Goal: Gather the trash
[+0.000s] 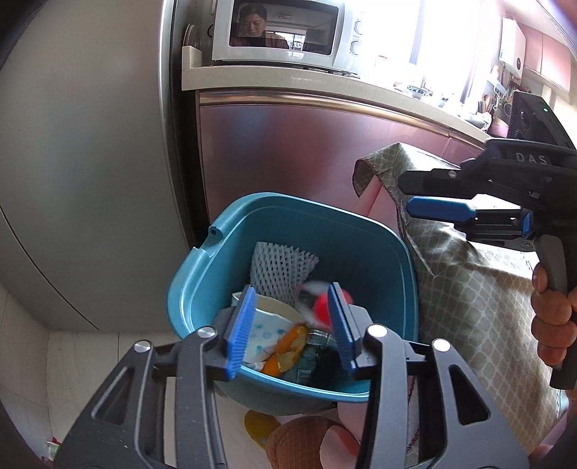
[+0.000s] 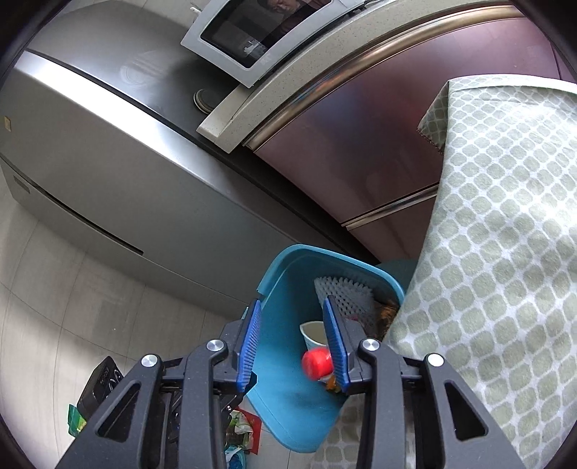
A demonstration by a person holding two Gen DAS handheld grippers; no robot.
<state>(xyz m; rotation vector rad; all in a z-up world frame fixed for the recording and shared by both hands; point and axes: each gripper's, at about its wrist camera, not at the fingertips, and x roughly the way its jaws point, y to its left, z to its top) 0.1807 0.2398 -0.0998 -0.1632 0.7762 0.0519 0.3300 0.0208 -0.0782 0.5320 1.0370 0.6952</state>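
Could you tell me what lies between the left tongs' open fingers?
In the left wrist view, only bin trash: blurred red cap, paper cup, orange peel.

You have one blue bin in front of you. Inside it you can count one foam net, one paper cup, one red-capped item, blurred, and one orange peel. You hold two grippers, left and right. One microwave sits above, and one patterned cloth hangs beside the bin.

Both grippers' jaws apart, empty.
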